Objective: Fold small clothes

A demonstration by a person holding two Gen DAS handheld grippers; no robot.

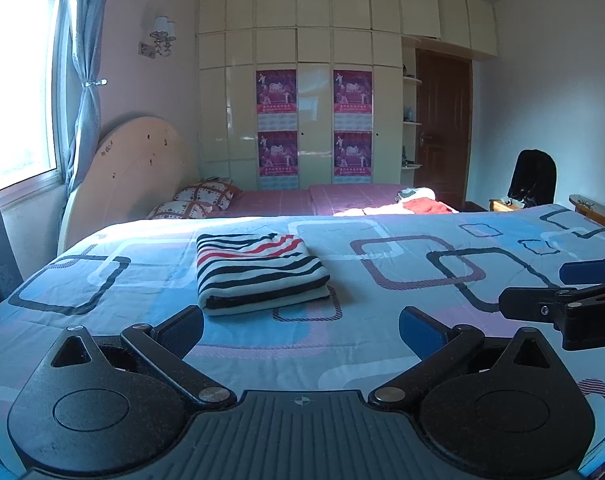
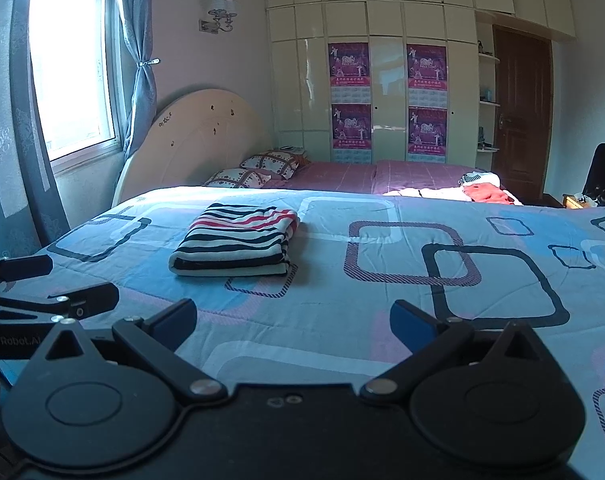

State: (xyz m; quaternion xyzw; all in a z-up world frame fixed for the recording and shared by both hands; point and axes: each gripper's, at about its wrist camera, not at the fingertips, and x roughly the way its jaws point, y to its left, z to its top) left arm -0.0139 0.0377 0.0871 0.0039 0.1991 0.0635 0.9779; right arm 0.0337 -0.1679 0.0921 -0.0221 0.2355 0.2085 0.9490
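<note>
Blue quilt (image 1: 382, 360), folded striped garment (image 1: 258, 272) beyond jaws

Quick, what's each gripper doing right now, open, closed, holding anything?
Left gripper: open, holding nothing, above the quilt short of the folded striped garment.
Right gripper: open, holding nothing, also above the quilt.

folded garment (image 1: 258, 272) on quilt (image 1: 382, 320), pillows (image 1: 198, 200) behind

The bed (image 1: 382, 320) is covered by a blue quilt (image 1: 262, 360) printed with rounded squares. One folded striped garment (image 1: 258, 272) lies flat on the quilt, at 11 o'clock from the left wrist view and 10 o'clock from the right wrist view.
</note>
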